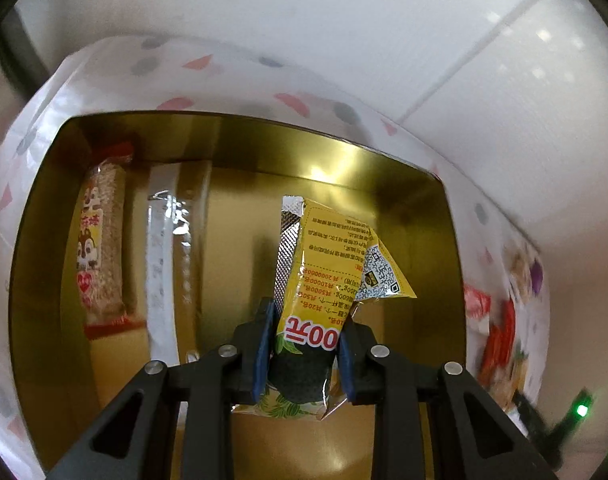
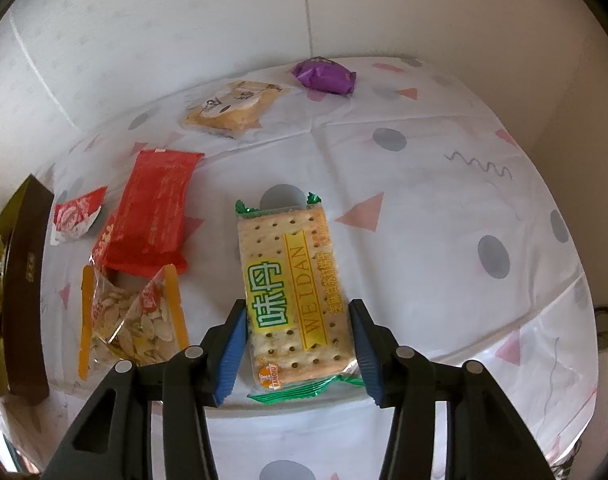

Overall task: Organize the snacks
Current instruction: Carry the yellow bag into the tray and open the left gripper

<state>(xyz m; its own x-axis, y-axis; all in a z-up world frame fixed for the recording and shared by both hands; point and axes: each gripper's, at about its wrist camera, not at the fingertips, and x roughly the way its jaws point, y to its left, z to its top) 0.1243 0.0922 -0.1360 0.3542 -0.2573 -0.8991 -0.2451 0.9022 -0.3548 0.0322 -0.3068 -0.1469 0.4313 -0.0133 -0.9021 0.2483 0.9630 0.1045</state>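
My left gripper (image 1: 304,344) is shut on a yellow snack packet (image 1: 324,272) and holds it over the gold box (image 1: 404,240). In the box lie a squirrel-print sesame bar (image 1: 99,248) and a clear wrapped bar (image 1: 163,264) along the left side. My right gripper (image 2: 295,344) has its jaws on both sides of a green-edged Weidan cracker packet (image 2: 291,292) on the tablecloth; the pads sit at its edges, and I cannot tell if they press it.
On the patterned tablecloth (image 2: 424,200) lie a red packet (image 2: 151,208), a melon seed bag (image 2: 131,316), a small red-white sachet (image 2: 75,216), a beige biscuit pack (image 2: 231,108) and a purple packet (image 2: 324,76). The box's brown side (image 2: 23,292) stands at left.
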